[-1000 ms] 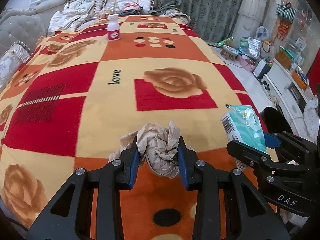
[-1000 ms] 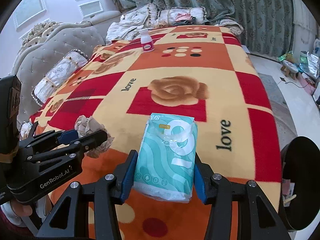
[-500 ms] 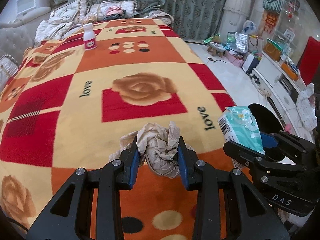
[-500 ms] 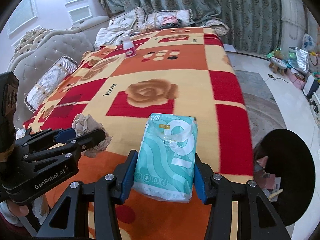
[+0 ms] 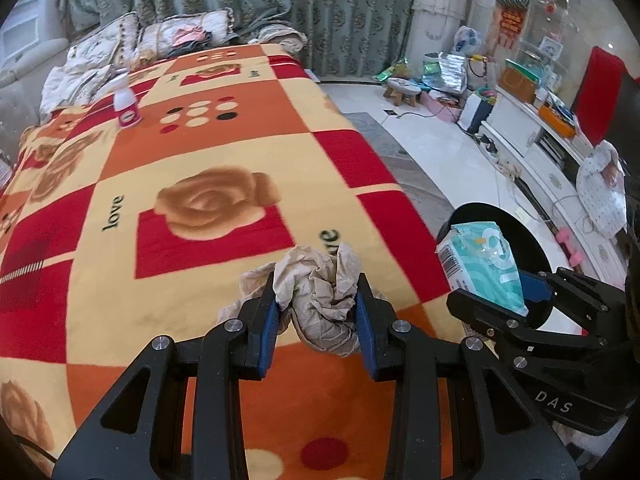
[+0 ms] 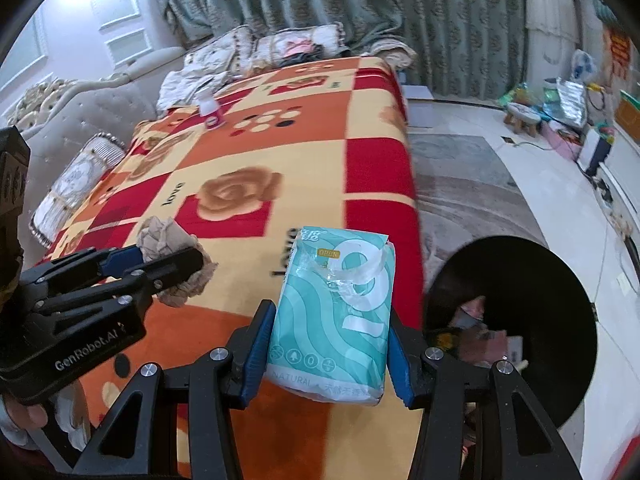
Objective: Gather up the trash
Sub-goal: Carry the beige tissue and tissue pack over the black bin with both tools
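A: What could go wrong from here?

B: Nearest first: the left gripper (image 5: 316,312) has its jaws clamped on a crumpled paper wad (image 5: 320,296), with loose folds hanging below the pads. A fold could tear or slip free and drop onto the bed (image 5: 224,152) short of the bin.

A: And the other side?

B: The right gripper (image 6: 328,344) has its jaws closed on the sides of a teal tissue pack (image 6: 336,308). The wrapper looks slick and soft, so I judge it could slide out if tilted hard.

A: Room to move?

B: Both loads hang over the blanket near the bed's edge. The black bin (image 6: 540,280) stands on the floor just past it, already holding some scraps. The two grippers are close together, so they could knock at the rim. Further off, a small white bottle (image 5: 127,108) stands far up the bed, well clear.
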`<state>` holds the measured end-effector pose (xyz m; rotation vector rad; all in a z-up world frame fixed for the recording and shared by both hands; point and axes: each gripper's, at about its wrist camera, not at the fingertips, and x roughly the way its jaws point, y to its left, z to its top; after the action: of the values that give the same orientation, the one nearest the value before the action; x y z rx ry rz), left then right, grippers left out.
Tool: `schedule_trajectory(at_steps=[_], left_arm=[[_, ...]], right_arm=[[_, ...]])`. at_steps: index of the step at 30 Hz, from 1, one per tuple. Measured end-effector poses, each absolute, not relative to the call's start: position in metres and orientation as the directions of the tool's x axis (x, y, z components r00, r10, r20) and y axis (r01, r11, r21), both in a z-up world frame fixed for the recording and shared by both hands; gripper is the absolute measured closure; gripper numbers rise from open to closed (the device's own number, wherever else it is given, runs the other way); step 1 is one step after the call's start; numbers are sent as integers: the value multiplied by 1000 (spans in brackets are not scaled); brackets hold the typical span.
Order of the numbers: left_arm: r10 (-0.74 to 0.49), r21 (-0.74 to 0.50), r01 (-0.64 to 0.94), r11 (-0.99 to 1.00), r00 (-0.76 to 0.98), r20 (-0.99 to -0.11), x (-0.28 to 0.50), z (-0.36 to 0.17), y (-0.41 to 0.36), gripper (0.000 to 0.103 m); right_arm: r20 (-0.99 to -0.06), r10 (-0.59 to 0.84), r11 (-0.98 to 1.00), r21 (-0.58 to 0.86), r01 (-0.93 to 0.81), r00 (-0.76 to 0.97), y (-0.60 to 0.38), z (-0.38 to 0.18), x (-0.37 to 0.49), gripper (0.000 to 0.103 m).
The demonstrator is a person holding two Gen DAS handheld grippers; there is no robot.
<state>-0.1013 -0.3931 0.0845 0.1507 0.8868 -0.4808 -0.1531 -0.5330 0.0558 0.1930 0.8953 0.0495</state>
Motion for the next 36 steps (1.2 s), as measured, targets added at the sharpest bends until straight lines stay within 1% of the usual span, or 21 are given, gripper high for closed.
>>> schedule_trajectory(at_steps=[16, 36], left_arm=[[-399, -97, 541, 835, 475, -784, -104, 78, -449, 71], [-437, -111, 603, 790, 426, -792, -100, 70, -501, 71]], right_arm=[[-784, 53, 969, 190, 158, 619, -595, 49, -174, 54], [-801, 7, 955, 183, 234, 599, -637, 38, -187, 54]])
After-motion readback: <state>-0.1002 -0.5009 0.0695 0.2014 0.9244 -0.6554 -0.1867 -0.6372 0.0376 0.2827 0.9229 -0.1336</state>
